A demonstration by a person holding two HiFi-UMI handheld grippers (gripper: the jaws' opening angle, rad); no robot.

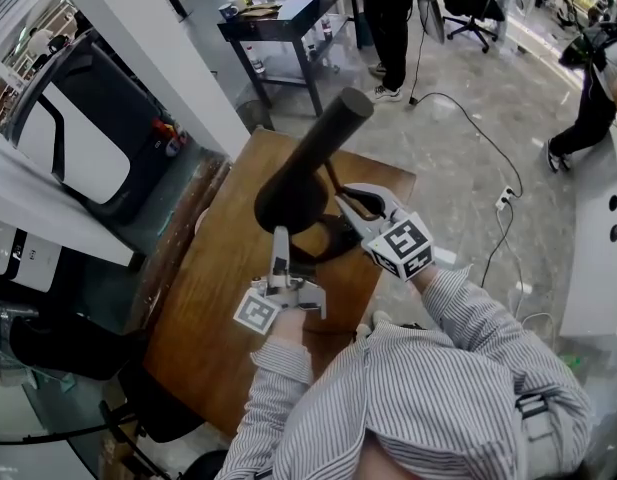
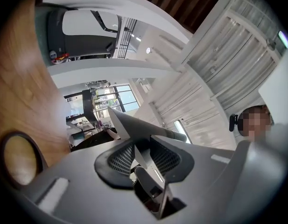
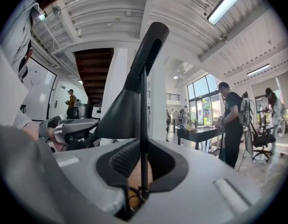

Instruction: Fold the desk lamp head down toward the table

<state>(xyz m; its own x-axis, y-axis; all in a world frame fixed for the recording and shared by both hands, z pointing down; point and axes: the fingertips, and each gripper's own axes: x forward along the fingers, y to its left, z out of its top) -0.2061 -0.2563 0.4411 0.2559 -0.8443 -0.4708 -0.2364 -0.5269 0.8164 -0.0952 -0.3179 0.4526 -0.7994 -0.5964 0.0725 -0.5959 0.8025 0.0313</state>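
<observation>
Wooden tabletop (image 1: 218,298), small, set against a white pillar. Black desk lamp (image 1: 313,163) stands near its far half. Lamp head (image 3: 129,101) is a dark cone with a long round tube on top; the tube slants up and away from the person, so the head is raised, not folded down. Ring base (image 1: 323,253) lies flat on the wood under the head. Right gripper (image 1: 344,204) comes in level from the right side. Its jaws are closed on the lamp's thin black stem (image 3: 144,125), which runs upright between the pads at their tips. A sliver of wood shows beside the stem lower down. Left gripper (image 1: 280,240) lies in front of the lamp, pointing away from the person and slightly upward, tips close under the cone; contact with the lamp cannot be made out. In the left gripper view its jaws stand a narrow gap apart with nothing between them, and the ring base shows on the wood off to the left. Each gripper carries a marker cube, right (image 1: 406,248) and left (image 1: 258,311), and striped sleeves run back from both. Beyond the tabletop: grey stone floor, a dark side table (image 1: 288,13), an office chair (image 1: 468,3), people standing, and a cable trailing to a power strip (image 1: 505,198).
</observation>
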